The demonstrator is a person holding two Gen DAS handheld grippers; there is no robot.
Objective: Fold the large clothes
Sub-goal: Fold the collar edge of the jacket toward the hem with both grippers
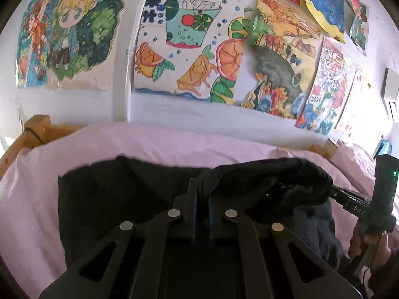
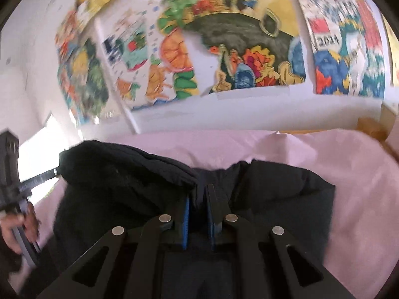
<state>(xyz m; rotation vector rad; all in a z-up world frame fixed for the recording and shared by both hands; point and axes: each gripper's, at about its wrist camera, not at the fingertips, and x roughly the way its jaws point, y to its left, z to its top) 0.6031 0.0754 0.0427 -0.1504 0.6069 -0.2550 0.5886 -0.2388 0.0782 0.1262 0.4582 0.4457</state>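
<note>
bed: pink sheet [image 1: 154,147] fills both views, kids' drawings [image 1: 189,42] on wall behind
jacket: black padded jacket [image 2: 281,194] lies mid-bed, partly folded; one edge lifted in a roll strung between the two grippers
left gripper [image 1: 202,199]: fingers narrow, pinching the jacket's lifted edge
right gripper [image 2: 198,206]: fingers narrow, small gap visible, fabric bunched at the left finger; real hold — cannot tell
progress: judged mid-fold; lifted edge not yet laid down, flattening and further folds left
</note>
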